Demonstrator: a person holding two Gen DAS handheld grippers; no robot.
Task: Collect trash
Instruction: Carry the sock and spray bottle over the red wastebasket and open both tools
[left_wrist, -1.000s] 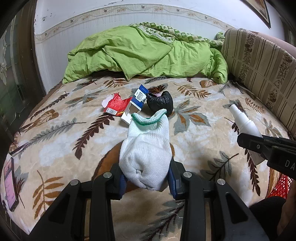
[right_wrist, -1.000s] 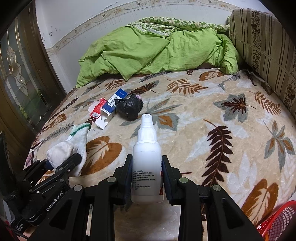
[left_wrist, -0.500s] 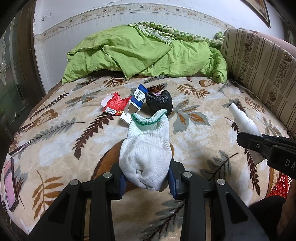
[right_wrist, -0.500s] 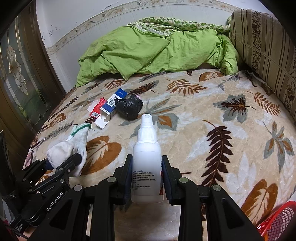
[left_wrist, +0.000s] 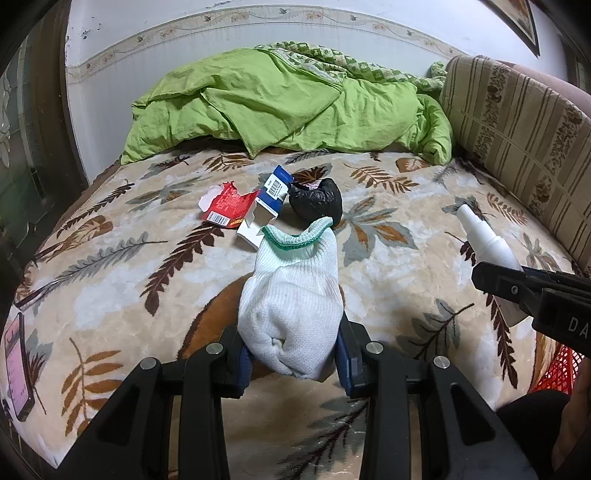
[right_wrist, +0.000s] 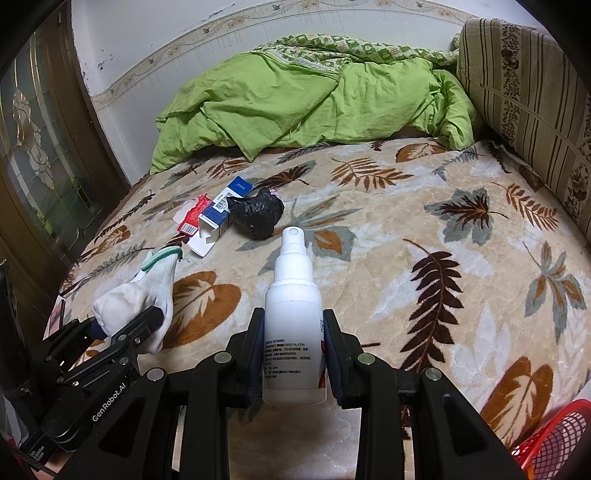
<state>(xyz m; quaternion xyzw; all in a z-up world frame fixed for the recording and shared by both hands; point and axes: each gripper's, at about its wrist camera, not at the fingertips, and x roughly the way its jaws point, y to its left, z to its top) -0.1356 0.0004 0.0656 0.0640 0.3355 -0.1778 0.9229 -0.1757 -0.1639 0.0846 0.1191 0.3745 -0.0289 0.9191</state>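
While both grippers hang over the near edge of the bed, each has one thing clamped.
Left gripper (left_wrist: 293, 354): jaws partly closed, blue pads pressing both sides of a white knit glove (left_wrist: 291, 310).
Glove position: bunched end sits between the jaws; green-edged cuff (left_wrist: 297, 236) points away toward the litter, lifted clear of the blanket as far as I can tell.
Right gripper (right_wrist: 293, 354): jaws narrowly set, gripping the lower body of a white spray bottle (right_wrist: 293, 314).
Bottle position: upright along the jaws, nozzle cap (right_wrist: 293, 236) pointing away; printed label faces the camera; base hangs just below the pads.
Cross view: in the left wrist view the bottle (left_wrist: 487, 243) shows at the right, held by the other gripper's black finger.
Loose litter: red torn carton (left_wrist: 227, 206), blue-and-white open box (left_wrist: 267, 201) touching it, and a crumpled black plastic bag (left_wrist: 316, 203) just beside the box, all on the bed ahead of the jaws, well apart from them.
Bed (right_wrist: 406, 221): covered by a cream blanket with a leaf pattern.
Green duvet (left_wrist: 280, 103): heaped at the far end against the wall.
Striped cushion (right_wrist: 532, 92): along the right side.
Red mesh basket (right_wrist: 554, 439): at the lower right corner, off the bed's edge.
Phone (left_wrist: 14, 365): lies at the left edge of the bed.
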